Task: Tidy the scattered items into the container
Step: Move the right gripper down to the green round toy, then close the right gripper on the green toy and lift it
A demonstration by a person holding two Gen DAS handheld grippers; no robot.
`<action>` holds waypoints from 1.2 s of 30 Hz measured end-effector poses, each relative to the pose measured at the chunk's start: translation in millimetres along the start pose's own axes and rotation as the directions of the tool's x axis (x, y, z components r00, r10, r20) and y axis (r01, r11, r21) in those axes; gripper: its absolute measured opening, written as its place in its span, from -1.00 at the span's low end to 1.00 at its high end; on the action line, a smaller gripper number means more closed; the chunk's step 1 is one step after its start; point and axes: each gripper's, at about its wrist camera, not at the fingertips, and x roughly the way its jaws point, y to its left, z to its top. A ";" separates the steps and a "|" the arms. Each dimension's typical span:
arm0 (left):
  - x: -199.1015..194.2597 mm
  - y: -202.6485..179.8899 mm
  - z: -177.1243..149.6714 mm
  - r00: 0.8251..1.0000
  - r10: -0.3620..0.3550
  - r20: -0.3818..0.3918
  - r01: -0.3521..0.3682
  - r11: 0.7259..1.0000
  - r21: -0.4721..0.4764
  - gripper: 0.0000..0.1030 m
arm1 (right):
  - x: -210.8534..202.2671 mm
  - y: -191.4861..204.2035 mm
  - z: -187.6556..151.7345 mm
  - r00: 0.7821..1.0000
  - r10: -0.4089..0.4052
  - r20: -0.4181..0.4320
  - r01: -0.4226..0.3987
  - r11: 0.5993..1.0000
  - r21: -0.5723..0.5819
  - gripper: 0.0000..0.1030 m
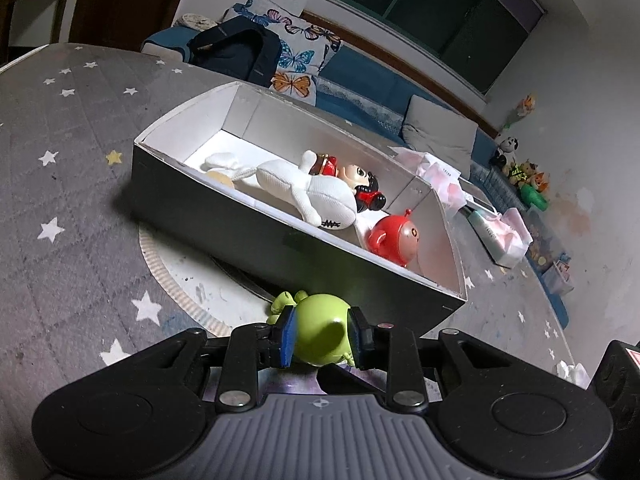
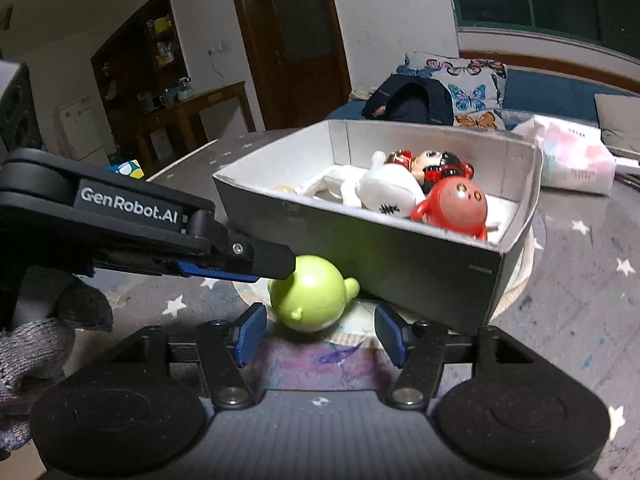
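The left tongs (image 1: pixel 323 338) clamp the round green plastic toy (image 1: pixel 320 330) just before the grey cardboard box (image 1: pixel 248 224). Only the right wrist view shows the right tongs (image 2: pixel 320 334) gaping empty. Inside the box: one white plush doll (image 2: pixel 384 192), one dark-haired figurine (image 2: pixel 434 168), one red round toy (image 2: pixel 456 208).

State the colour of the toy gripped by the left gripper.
Lime green toy, held by the left gripper; clearest in the right wrist view.
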 end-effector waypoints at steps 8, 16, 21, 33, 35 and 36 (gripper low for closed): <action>5.1 -3.8 -2.7 1.000 0.011 -0.016 -0.011 1.000 0.012 -0.41 | 8.5 0.7 -4.7 1.000 -0.001 -0.015 0.001 1.000 0.020 0.20; 6.3 -5.6 -3.5 1.000 0.020 -0.009 -0.019 1.000 0.023 -0.37 | 15.7 0.7 -6.1 1.000 -0.001 -0.023 0.002 0.999 0.037 0.20; 7.4 -6.5 -3.6 1.000 0.023 -0.008 -0.023 0.999 0.029 -0.36 | 19.1 3.7 -5.6 1.000 0.001 -0.023 0.000 1.000 0.031 0.18; 9.7 -7.4 -5.0 1.000 0.022 -0.012 -0.022 1.000 0.006 -0.32 | 22.9 5.5 -4.0 1.000 0.004 -0.023 -0.003 0.999 0.037 -0.09; 9.9 -5.0 -4.2 1.000 0.016 -0.016 -0.017 1.000 -0.013 -0.31 | 23.8 6.0 -2.9 1.000 0.000 -0.024 0.001 0.999 0.035 -0.15; 10.1 -3.0 -3.3 1.000 0.011 -0.021 -0.011 1.000 -0.026 -0.31 | 24.0 6.5 -2.8 1.000 -0.003 -0.024 0.004 0.999 0.033 -0.15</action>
